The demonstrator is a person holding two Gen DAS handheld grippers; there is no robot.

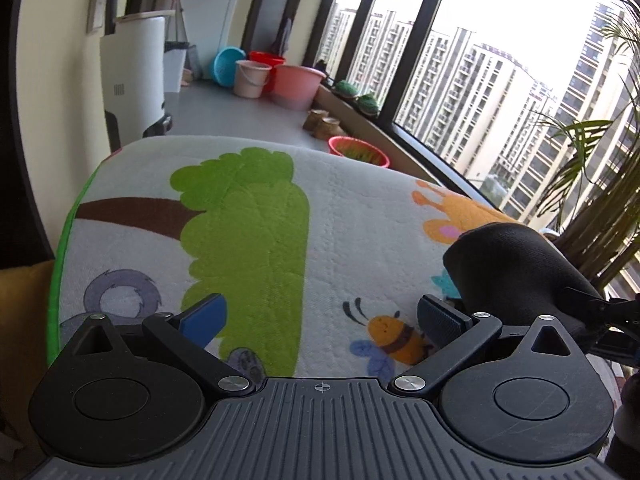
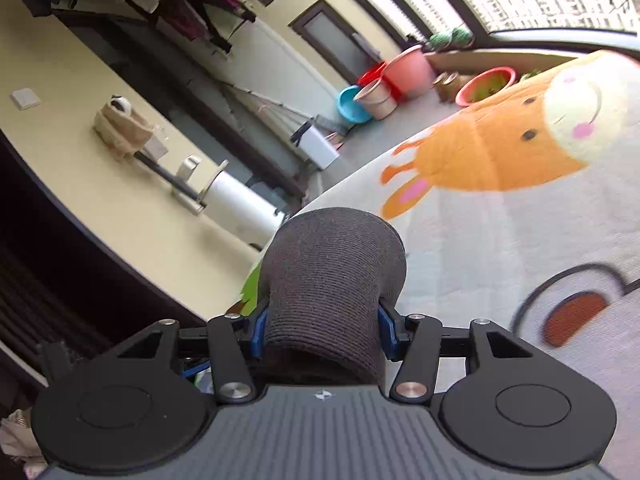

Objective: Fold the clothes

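The right gripper [image 2: 322, 330] pinched a rolled dark knit garment [image 2: 332, 276] between its blue pads, above the near cartoon-printed mat [image 2: 500, 240]. The left gripper [image 1: 320, 320] stood spread and empty over that mat. Folding looked nearly finished; setting it down remained. No writing was readable.

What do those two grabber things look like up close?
Both look alike. The left gripper has a grey ribbed body with a small crosshair mark, two round black discs, black link arms with silver bolts, and black fingers with blue pads. The right gripper has the same grey ribbed body, black discs, silver bolts and blue-edged fingers. No cables or sleeves show.
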